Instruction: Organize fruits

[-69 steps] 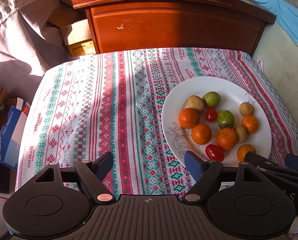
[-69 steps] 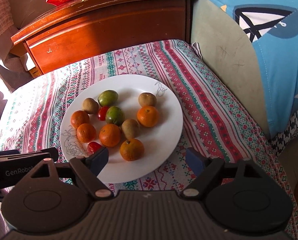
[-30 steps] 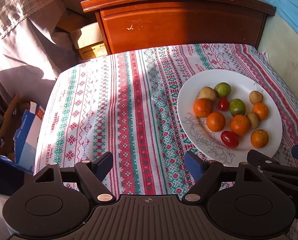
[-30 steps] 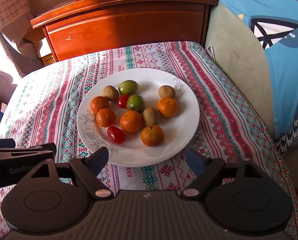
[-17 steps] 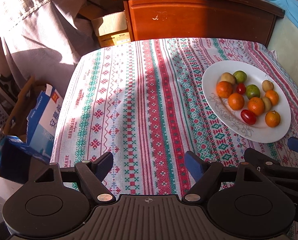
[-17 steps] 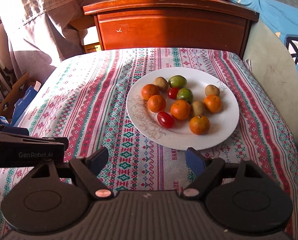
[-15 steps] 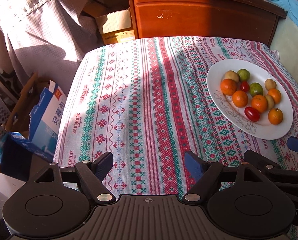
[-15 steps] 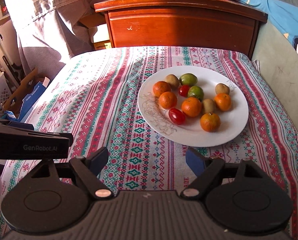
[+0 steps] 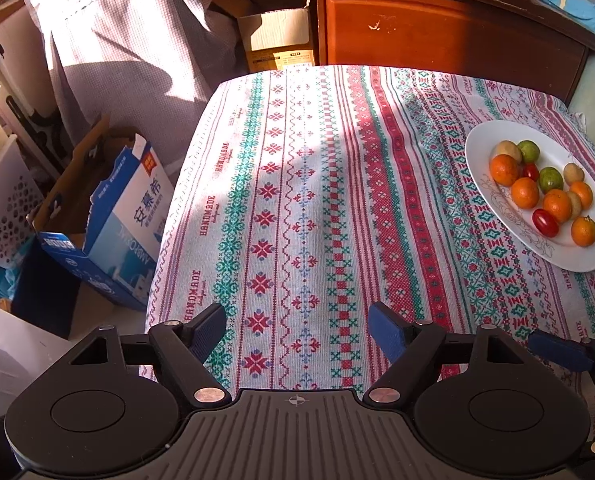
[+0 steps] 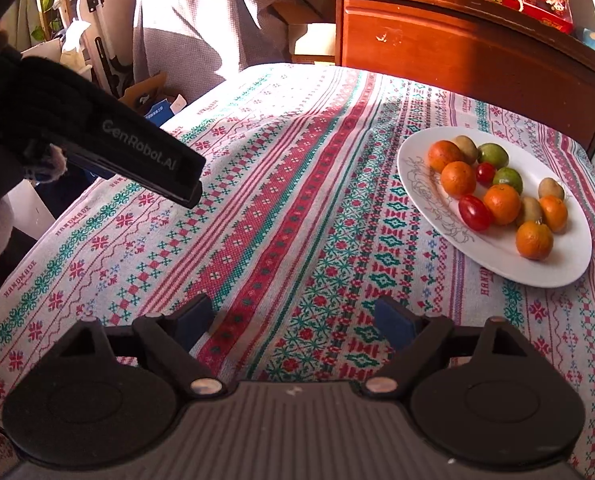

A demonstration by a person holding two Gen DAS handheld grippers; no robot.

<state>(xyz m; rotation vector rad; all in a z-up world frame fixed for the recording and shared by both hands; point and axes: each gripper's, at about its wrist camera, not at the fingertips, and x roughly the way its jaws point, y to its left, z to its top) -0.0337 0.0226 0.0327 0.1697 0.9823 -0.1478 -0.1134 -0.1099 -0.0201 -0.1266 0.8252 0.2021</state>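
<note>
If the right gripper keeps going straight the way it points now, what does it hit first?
Probably the tablecloth. The right gripper, its jaws opening with nothing between them, points down at bare patterned cloth. The plate of fruit sits off to its right, outside that line, though depth is hard to judge.

1. A white plate (image 10: 537, 276) with a grey line drawing on its near-left rim is set on the patterned tablecloth, toward the right side; all the fruit is held on it.
2. Five oranges (image 10: 501, 204) are spread across the plate, one (image 10: 534, 239) lying nearest the front edge.
3. Two red tomatoes are seen: an oblong one (image 10: 475, 212) at the front left, and a small round one (image 10: 485, 171) among the rear fruit.
4. Two green round fruits (image 10: 493, 154) lie toward the back.
5. Three brown kiwis (image 10: 551, 188) are tucked between the oranges, touching them.
</note>
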